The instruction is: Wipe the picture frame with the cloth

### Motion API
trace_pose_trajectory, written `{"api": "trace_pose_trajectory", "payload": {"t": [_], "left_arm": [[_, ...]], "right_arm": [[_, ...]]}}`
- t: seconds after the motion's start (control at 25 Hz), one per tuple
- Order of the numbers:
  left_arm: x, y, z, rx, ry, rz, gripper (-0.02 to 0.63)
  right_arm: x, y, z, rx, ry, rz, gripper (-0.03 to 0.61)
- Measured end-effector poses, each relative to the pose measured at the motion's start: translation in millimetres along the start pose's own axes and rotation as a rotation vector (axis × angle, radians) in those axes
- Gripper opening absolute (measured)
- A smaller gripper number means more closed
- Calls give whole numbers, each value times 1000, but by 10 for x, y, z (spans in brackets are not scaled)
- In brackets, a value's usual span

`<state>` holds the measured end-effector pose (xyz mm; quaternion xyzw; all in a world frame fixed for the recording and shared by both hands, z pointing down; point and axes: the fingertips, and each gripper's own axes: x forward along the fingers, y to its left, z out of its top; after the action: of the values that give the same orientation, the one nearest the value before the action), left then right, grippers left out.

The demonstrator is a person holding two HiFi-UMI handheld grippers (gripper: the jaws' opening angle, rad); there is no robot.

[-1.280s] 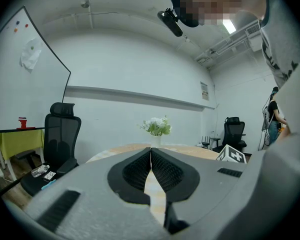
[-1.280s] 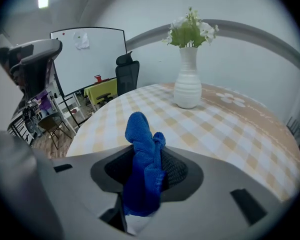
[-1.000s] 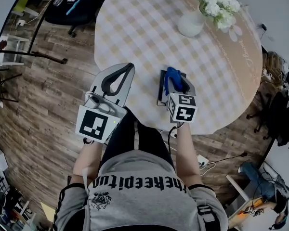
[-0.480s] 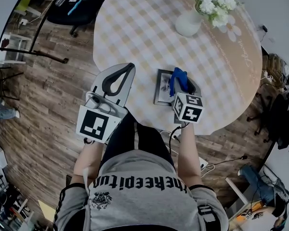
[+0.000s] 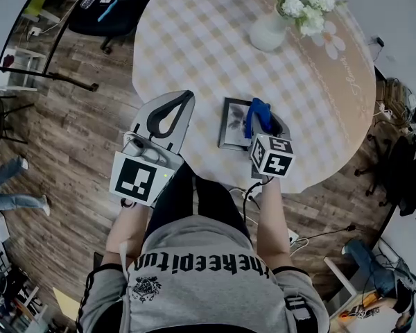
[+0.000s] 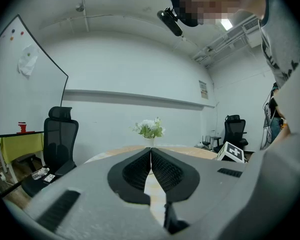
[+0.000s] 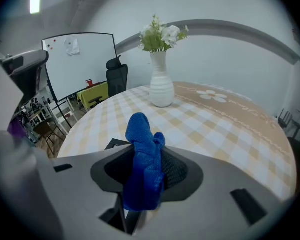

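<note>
over the picture frame (image 5: 231,125), the right gripper (image 7: 149,155) clamps the cloth (image 7: 141,131); left gripper (image 6: 151,154) closed.

From my right hand-held gripper (image 5: 262,120): vase (image 5: 267,33) at 12 o'clock, well apart. Bench (image 5: 194,40) open at 10–11 and 1–3 o'clock.

Frame (image 5: 230,123) and cloth (image 7: 144,164).
Dark frame lies flat; bunched blue cloth, clamped in right gripper (image 5: 262,120), sits over its right side.
</note>
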<state>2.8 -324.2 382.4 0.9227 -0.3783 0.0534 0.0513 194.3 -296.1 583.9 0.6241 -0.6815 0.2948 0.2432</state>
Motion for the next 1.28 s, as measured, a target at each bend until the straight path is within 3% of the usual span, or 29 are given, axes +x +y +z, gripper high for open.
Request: {"api": "trace_pose_trajectory", "payload": {"t": [0.72, 1.28], "left_arm": [[-45, -159, 9, 12, -8, -25, 17], [-211, 2, 1, 3, -12, 3, 17]], "right_arm": [[-216, 108, -276, 27, 6, 56, 147], [-48, 641, -241, 28, 24, 144, 146]]}}
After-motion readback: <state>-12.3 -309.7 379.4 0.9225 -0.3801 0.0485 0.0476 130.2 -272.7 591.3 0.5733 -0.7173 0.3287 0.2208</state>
